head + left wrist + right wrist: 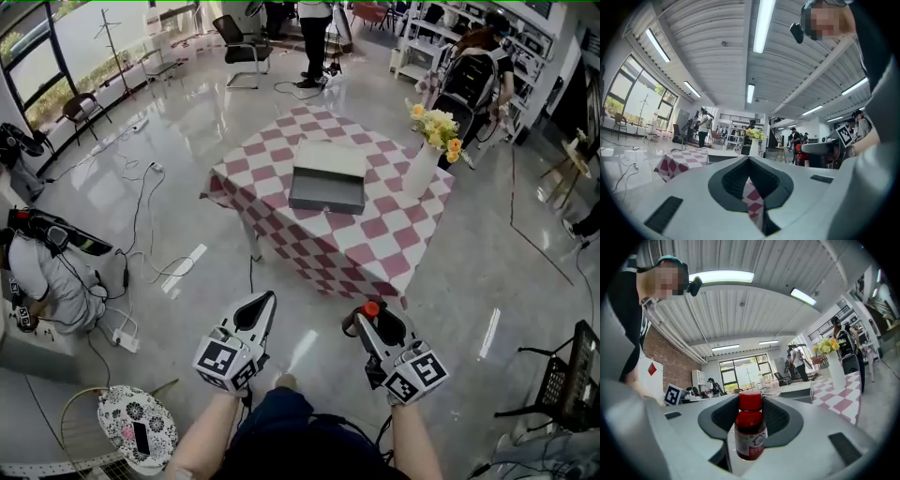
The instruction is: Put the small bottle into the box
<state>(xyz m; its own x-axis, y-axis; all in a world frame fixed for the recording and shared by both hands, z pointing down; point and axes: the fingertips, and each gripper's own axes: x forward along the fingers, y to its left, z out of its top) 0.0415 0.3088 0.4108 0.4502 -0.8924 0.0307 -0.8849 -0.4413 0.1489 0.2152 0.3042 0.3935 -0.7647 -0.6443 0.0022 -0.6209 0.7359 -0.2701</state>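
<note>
The small red bottle (751, 432) with a red cap stands upright between the jaws of my right gripper (751, 401), which is shut on it. In the head view only the bottle's cap (371, 308) peeks out of the right gripper (374, 317), held above the floor short of the table. The grey box (327, 176) lies on the red-and-white checked table (366, 239), well ahead of both grippers. My left gripper (266, 300) hangs beside the right one, shut with nothing in it. In its own view the left gripper (749, 160) has its tips together, pointing toward the table.
A white vase of yellow flowers (427, 150) stands on the table right of the box. A person (42, 272) crouches at the left among floor cables (141, 216). A round patterned stool (136, 419) is at lower left. Chairs and standing people fill the back.
</note>
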